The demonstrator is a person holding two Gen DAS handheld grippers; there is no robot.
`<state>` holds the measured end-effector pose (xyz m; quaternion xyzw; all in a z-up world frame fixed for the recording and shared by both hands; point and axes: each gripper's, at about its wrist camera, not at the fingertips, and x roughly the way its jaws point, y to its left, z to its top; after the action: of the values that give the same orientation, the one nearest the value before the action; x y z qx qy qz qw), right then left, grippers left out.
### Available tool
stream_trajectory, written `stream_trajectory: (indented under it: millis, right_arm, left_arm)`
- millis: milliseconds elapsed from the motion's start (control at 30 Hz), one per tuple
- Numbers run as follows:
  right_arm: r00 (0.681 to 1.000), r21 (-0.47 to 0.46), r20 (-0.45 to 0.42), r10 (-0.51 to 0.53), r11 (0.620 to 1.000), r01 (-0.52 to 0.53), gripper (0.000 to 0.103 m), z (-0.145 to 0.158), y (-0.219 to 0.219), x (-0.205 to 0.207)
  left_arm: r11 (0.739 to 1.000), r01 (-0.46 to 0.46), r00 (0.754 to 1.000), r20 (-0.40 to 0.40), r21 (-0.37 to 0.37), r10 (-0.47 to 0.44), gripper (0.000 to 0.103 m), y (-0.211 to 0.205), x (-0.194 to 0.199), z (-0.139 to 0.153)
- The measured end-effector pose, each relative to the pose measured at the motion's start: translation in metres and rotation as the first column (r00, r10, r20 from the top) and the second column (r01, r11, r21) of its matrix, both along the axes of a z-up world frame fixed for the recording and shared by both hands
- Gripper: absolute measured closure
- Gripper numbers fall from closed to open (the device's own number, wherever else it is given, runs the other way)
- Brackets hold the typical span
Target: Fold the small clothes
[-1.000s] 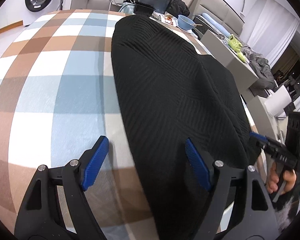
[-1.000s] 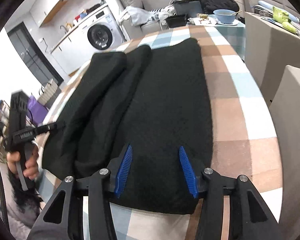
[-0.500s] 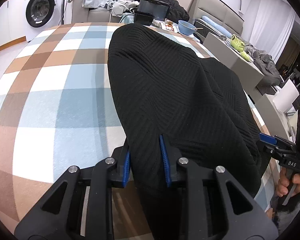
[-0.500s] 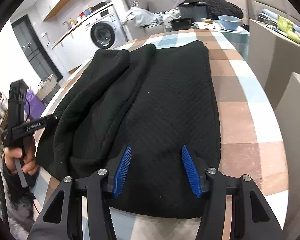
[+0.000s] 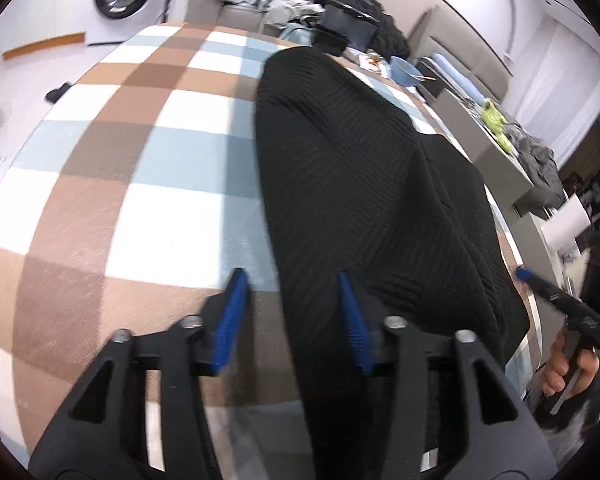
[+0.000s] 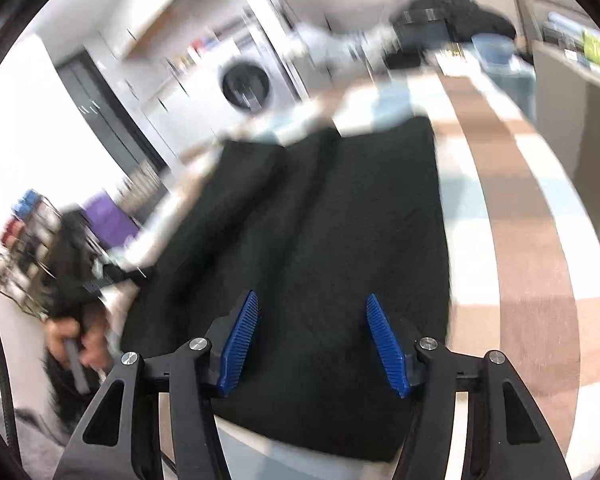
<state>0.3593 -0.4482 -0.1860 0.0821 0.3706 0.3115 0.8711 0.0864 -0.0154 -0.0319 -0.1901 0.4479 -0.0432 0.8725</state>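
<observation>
Though blur hides any lettering, both tools (left (image 5: 290, 312), right (image 6: 312, 344)) stand released over the cloth (image 5: 364, 184), jaws just widened.

Black ribbed knit garment (image 5: 364, 184), partly folded, on checked tabletop.

The garment (image 6: 340, 264) lies lengthwise, running from the near table edge towards the far end. Its fabric is dark with a fine diagonal rib. In the right wrist view, the left side is doubled over into a raised roll along its length; the right portion lies flat, its near hem roughly parallel to the table edge.
</observation>
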Motion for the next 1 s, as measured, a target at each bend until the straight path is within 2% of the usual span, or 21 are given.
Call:
stream_trajectory:
  millis: [33,133,300,400,500,600,667,800,867,933,1000]
  right_arm:
    - [0.999,0.024,0.048,0.010,1.000,-0.011,0.044,0.009,0.003,-0.004]
    - [0.997,0.051,0.054,0.052,0.997,-0.055,0.043,0.011,0.020,-0.003]
    - [0.990,0.038,-0.071,0.120,0.992,-0.118,0.043,-0.020,0.067,0.023]
    - [0.970,0.150,-0.169,0.176,0.977,-0.151,0.043,-0.031,0.086,0.043]
    - [0.983,0.080,-0.149,0.111,0.992,-0.100,0.043,-0.028,0.096,0.056]
    - [0.969,0.122,-0.212,0.125,0.987,-0.101,0.043,-0.034,0.102,0.072]
    - [0.969,0.104,-0.217,0.118,0.990,-0.098,0.044,-0.033,0.108,0.074]
    - [0.995,0.075,-0.077,0.068,0.995,-0.062,0.044,-0.009,0.110,0.063]
    - [0.994,0.068,-0.047,0.101,0.993,-0.097,0.043,-0.005,0.115,0.051]
    - [0.976,0.066,-0.134,0.173,0.984,-0.166,0.044,-0.022,0.135,0.053]
    - [0.972,0.021,-0.165,0.170,0.985,-0.169,0.052,-0.034,0.147,0.052]
  left_arm:
    - [1.000,-0.013,1.000,0.001,-0.002,0.013,0.050,0.004,-0.002,0.001]
    - [0.999,-0.042,0.999,0.016,-0.006,0.042,0.045,0.012,-0.008,0.005]
    - [0.999,-0.054,0.998,0.020,-0.002,0.054,0.042,0.019,-0.020,0.006]
    - [0.998,-0.066,0.998,0.014,0.001,0.066,0.036,0.023,-0.023,0.006]
    - [0.998,-0.069,0.998,0.009,-0.009,0.069,0.036,0.025,-0.023,0.004]
    - [0.998,-0.069,0.998,0.009,-0.007,0.069,0.036,0.025,-0.023,0.004]
    - [0.998,-0.068,0.998,0.009,-0.005,0.068,0.036,0.024,-0.022,0.004]
    - [0.997,-0.072,0.997,0.008,-0.009,0.072,0.036,0.025,-0.021,0.004]
    - [0.998,-0.070,0.997,0.010,-0.007,0.070,0.036,0.024,-0.020,0.003]
    - [0.997,-0.071,0.997,0.006,-0.008,0.071,0.036,0.023,-0.019,0.002]
    - [0.997,-0.073,0.997,0.002,-0.007,0.073,0.036,0.022,-0.020,0.001]
